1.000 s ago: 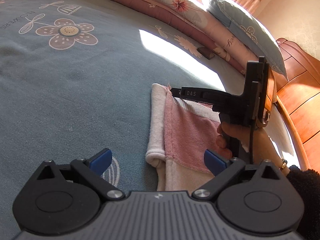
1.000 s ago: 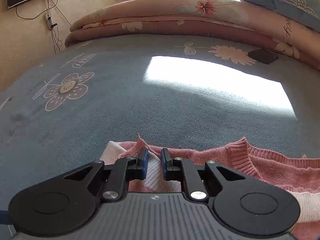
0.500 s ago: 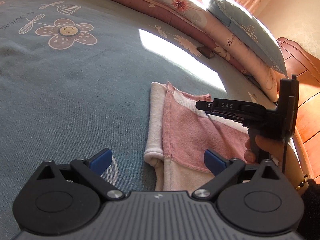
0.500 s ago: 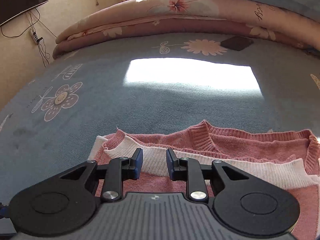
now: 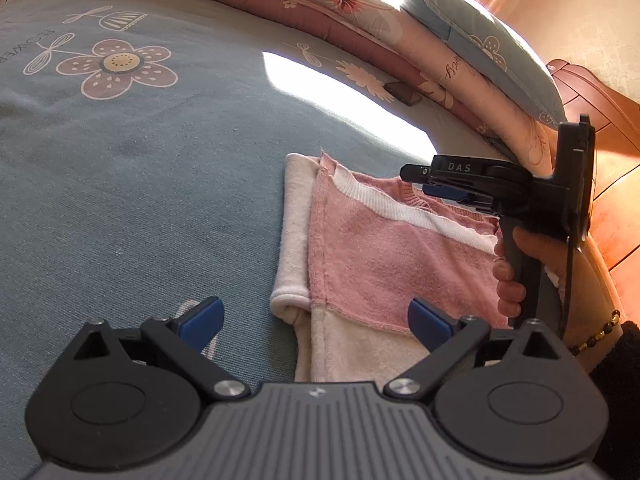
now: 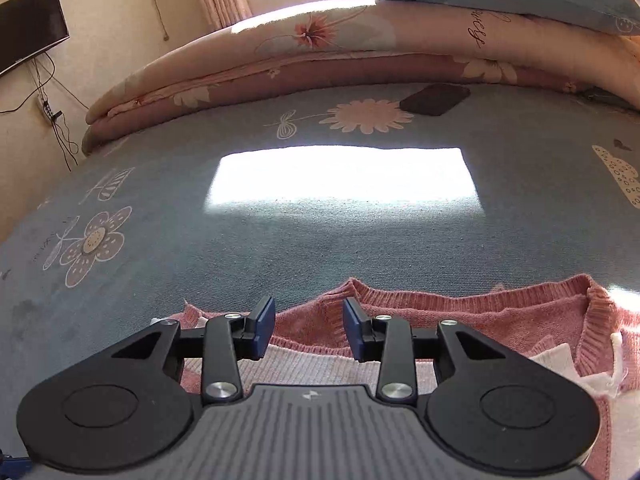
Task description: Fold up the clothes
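Note:
A pink and cream knitted sweater (image 5: 372,256) lies folded on the blue flowered bed sheet (image 5: 140,184). My left gripper (image 5: 316,320) hovers over the sweater's near left corner, open wide, with nothing between its blue pads. In the left wrist view a hand holds my right gripper (image 5: 416,180) above the sweater's far edge, by the pink ribbed neckline. From its own camera the right gripper (image 6: 309,322) hangs over the sweater (image 6: 480,320). Its jaws are opening, and the pads do not press on the cloth.
A folded floral quilt (image 5: 320,12) with a blue pillow (image 5: 480,48) on top runs along the far side of the bed. A dark flat object (image 6: 436,98) lies near it beside a bright sun patch. A wooden headboard (image 5: 608,200) stands at the right and a wall TV (image 6: 28,24) at the left.
The right gripper drew back to the right along the sweater's far edge and its jaws widened, letting go of the pink edge. The left gripper stayed put.

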Available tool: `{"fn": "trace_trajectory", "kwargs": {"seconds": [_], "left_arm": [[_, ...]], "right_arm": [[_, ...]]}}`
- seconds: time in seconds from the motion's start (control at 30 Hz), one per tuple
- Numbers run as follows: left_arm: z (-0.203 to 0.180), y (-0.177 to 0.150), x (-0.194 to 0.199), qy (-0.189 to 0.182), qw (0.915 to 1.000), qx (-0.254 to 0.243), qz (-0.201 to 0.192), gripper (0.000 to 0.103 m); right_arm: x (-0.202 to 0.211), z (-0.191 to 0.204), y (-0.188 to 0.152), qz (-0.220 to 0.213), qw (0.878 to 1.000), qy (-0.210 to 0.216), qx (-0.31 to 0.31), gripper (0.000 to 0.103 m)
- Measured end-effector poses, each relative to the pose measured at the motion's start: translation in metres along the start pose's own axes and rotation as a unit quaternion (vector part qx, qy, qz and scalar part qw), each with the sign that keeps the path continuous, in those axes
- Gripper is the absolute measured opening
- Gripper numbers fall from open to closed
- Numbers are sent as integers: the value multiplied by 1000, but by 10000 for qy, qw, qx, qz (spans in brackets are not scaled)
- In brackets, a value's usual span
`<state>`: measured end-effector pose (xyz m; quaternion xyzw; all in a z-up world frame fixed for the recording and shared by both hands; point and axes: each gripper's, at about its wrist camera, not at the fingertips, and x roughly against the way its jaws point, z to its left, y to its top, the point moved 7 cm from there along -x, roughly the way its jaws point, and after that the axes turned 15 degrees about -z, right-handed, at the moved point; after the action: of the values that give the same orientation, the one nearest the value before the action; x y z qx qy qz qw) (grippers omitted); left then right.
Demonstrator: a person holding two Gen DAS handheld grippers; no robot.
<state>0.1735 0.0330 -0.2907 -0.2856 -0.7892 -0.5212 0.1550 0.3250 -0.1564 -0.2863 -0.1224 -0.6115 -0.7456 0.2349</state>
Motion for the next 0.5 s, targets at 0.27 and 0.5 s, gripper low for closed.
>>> {"fn": "trace_trajectory", "kwargs": {"seconds": [0.27, 0.5], "left_arm": [[2, -2, -4, 28, 10000, 5, 58, 98], [-2, -3, -3, -7, 10000, -47, 47, 98]], "right_arm": [[-42, 14, -10, 156, 9980, -341, 513, 43], [-2, -4, -3, 147, 9998, -71, 65, 44]]}}
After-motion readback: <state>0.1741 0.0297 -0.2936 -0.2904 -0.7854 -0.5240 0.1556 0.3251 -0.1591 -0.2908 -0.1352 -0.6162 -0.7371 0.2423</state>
